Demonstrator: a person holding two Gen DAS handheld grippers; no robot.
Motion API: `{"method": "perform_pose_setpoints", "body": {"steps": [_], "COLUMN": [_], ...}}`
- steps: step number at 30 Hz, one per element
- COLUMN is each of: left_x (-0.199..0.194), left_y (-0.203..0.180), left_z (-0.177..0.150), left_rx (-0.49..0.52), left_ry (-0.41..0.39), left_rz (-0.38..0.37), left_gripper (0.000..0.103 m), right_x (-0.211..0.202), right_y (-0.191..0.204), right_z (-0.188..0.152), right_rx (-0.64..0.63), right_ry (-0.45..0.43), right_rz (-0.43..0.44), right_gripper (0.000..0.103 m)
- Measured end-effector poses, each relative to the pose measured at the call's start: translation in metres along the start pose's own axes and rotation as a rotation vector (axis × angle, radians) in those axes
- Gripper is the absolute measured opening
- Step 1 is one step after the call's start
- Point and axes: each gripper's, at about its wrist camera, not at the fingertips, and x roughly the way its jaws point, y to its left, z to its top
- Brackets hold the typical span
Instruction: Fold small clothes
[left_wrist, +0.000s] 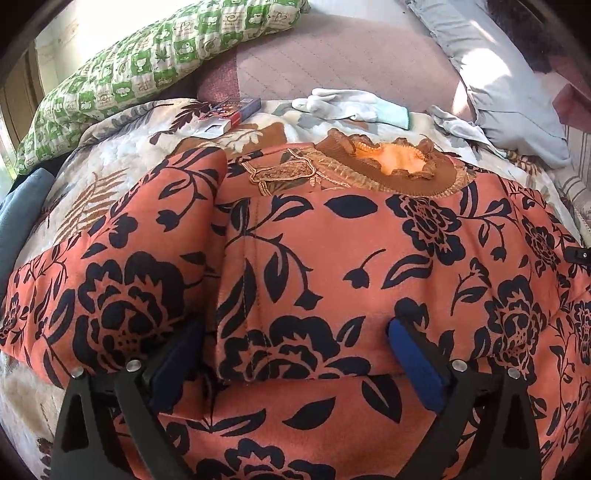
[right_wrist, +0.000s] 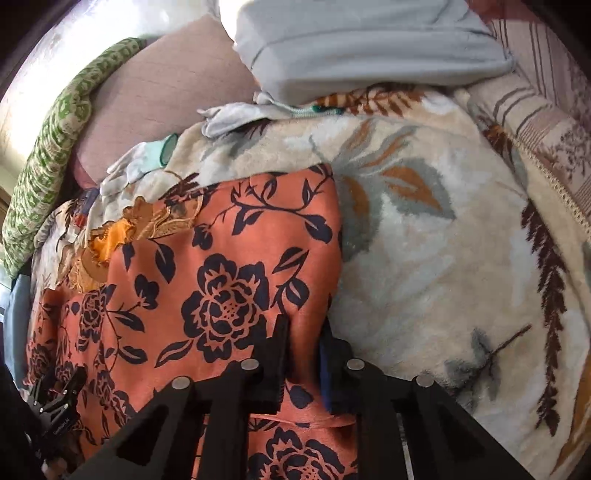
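Observation:
An orange top (left_wrist: 332, 258) with a dark flower print and a brown lace collar (left_wrist: 391, 162) lies spread on a cream leaf-patterned blanket (left_wrist: 122, 155). One sleeve (left_wrist: 110, 280) reaches out to the left. My left gripper (left_wrist: 295, 350) hangs low over the top's lower part and is open wide, its blue pads (left_wrist: 415, 363) on either side of a folded flap and apart from it. In the right wrist view my right gripper (right_wrist: 303, 347) is shut on the right-hand edge of the top (right_wrist: 221, 280), with a strip of cloth pinched between its fingers.
A green and white pillow (left_wrist: 155, 70) lies at the back left, a grey pillow (left_wrist: 509, 92) at the back right. White gloves (left_wrist: 347, 105) and a small card box (left_wrist: 229, 116) lie behind the collar. Bare blanket (right_wrist: 443, 240) stretches right of the top.

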Motion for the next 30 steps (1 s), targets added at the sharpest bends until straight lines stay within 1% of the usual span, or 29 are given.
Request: {"method": "perform_pose_setpoints", "body": {"steps": [1,2,3,4,5,6,8,9,10,11,13,15,16,18,19,20,21,22,23,24,25,26,27,28,29,30], "left_x": [0.0,0.001,0.002,0.002,0.002,0.002,0.001,0.001,0.0,-0.002,-0.005,-0.016,-0.022,-0.029,-0.026,-0.017,-0.004,0.006,0.006,0.004,0.005,0.007,0.006,0.006,0.006,0.006], "left_y": [0.0,0.0,-0.002,-0.002,-0.002,-0.001,0.0,-0.001,-0.001,-0.001,-0.001,0.001,0.002,0.005,0.006,0.007,0.009,0.012,0.014,0.014,0.012,0.011,0.011,0.013,0.014,0.015], "left_z": [0.0,0.0,0.0,0.0,0.0,0.0,0.0,0.0,0.0,0.0,0.001,0.001,0.003,0.008,0.01,0.012,0.012,0.011,0.011,0.011,0.012,0.011,0.011,0.01,0.011,0.01], "left_rx": [0.0,0.003,0.008,0.011,0.011,0.008,0.004,0.005,0.006,0.006,0.008,-0.011,-0.024,-0.039,-0.038,-0.034,-0.029,-0.029,-0.045,-0.051,-0.041,-0.033,-0.032,-0.034,-0.036,-0.035], "left_ry": [-0.001,0.0,0.002,0.002,0.001,0.0,-0.003,-0.002,-0.003,-0.005,-0.007,-0.037,-0.062,-0.106,-0.108,-0.079,-0.027,0.009,-0.007,-0.016,-0.009,-0.005,-0.007,-0.007,-0.006,-0.002], "left_rz": [-0.005,-0.006,-0.001,0.004,0.003,-0.002,-0.01,-0.01,-0.011,-0.013,-0.017,-0.024,-0.033,-0.035,-0.015,0.014,0.055,0.089,0.079,0.08,0.09,0.098,0.098,0.094,0.09,0.089], "left_gripper": [0.102,0.102,0.103,0.103,0.103,0.103,0.103,0.103,0.103,0.103,0.103,0.103,0.103,0.103,0.103,0.103,0.103,0.103,0.103,0.103,0.103,0.103,0.103,0.103,0.103,0.103], "right_x": [0.001,0.011,0.018,0.017,0.014,0.01,0.001,-0.005,-0.009,-0.01,-0.005,0.007,0.014,0.028,0.037,0.048,0.053,0.046,0.035,0.025,0.03,0.048,0.061,0.054,0.044,0.035], "right_y": [0.001,-0.001,-0.006,-0.01,-0.013,-0.017,-0.028,-0.033,-0.037,-0.039,-0.037,-0.033,-0.03,-0.024,-0.022,-0.021,-0.024,-0.023,-0.018,-0.012,-0.008,-0.012,-0.021,-0.028,-0.033,-0.037], "right_z": [-0.002,-0.005,-0.006,-0.006,-0.003,0.0,0.007,0.012,0.017,0.022,0.036,0.053,0.061,0.07,0.072,0.073,0.072,0.072,0.071,0.069,0.067,0.066,0.065,0.065,0.066,0.066], "right_rx": [-0.026,-0.04,-0.036,-0.015,0.009,0.029,0.089,0.125,0.148,0.161,0.135,0.112,0.106,0.078,0.066,0.059,0.071,0.081,0.072,0.037,-0.004,-0.003,0.031,0.066,0.1,0.123], "right_ry": [0.001,0.035,0.054,0.047,0.043,0.042,0.019,-0.005,-0.024,-0.036,-0.052,-0.052,-0.051,-0.044,-0.029,0.007,0.021,-0.021,-0.067,-0.123,-0.126,-0.064,-0.013,-0.05,-0.068,-0.069], "right_rz": [-0.03,-0.058,-0.056,-0.039,-0.014,0.019,0.036,0.037,0.045,0.059,0.085,0.093,0.105,0.086,0.066,0.054,0.044,0.049,0.051,0.017,-0.068,-0.101,-0.072,-0.04,-0.034,-0.052], "right_gripper": [0.014,0.014,0.014,0.014,0.019,0.019,0.026,0.042,0.073,0.08,0.081,0.081,0.079,0.077,0.055,0.03,0.015,0.006,0.006,0.006,0.007,0.01,0.012,0.02,0.031,0.063]}}
